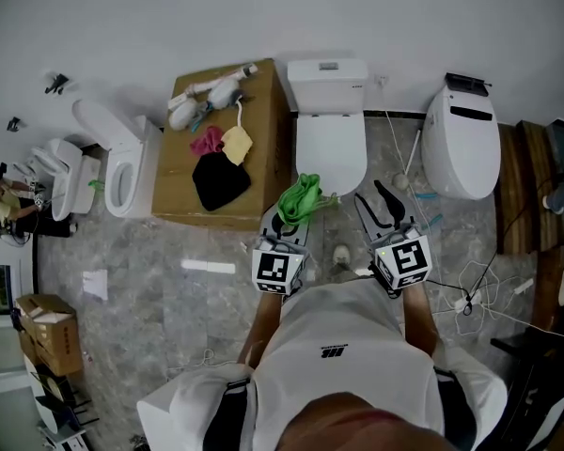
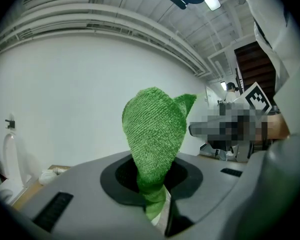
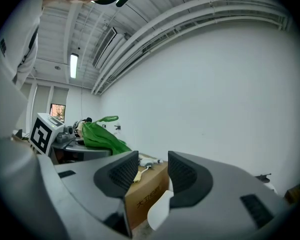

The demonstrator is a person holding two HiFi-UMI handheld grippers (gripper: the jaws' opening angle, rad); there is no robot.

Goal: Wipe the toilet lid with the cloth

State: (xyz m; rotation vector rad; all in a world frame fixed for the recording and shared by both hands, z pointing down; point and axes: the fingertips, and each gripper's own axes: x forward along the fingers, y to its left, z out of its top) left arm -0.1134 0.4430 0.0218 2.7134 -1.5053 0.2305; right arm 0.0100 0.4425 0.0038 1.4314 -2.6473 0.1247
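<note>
The white toilet [image 1: 331, 148] stands against the far wall with its lid down. A bright green cloth [image 1: 301, 198] hangs just in front of the lid's near edge, and my left gripper [image 1: 293, 218] is shut on it. In the left gripper view the cloth [image 2: 152, 134] rises out of the closed jaws of that gripper [image 2: 152, 186] and hides what lies ahead. My right gripper [image 1: 374, 197] is held to the right of the toilet bowl, open and empty. The right gripper view shows a gap between its pads [image 3: 153, 171], and the green cloth [image 3: 102, 136] off to the left.
A cardboard box [image 1: 263, 120] left of the toilet carries black, pink and yellow cloths and white items. A second white toilet [image 1: 462, 144] stands at the right, and another fixture [image 1: 122, 163] at the left. Cables [image 1: 479, 289] lie on the floor at the right.
</note>
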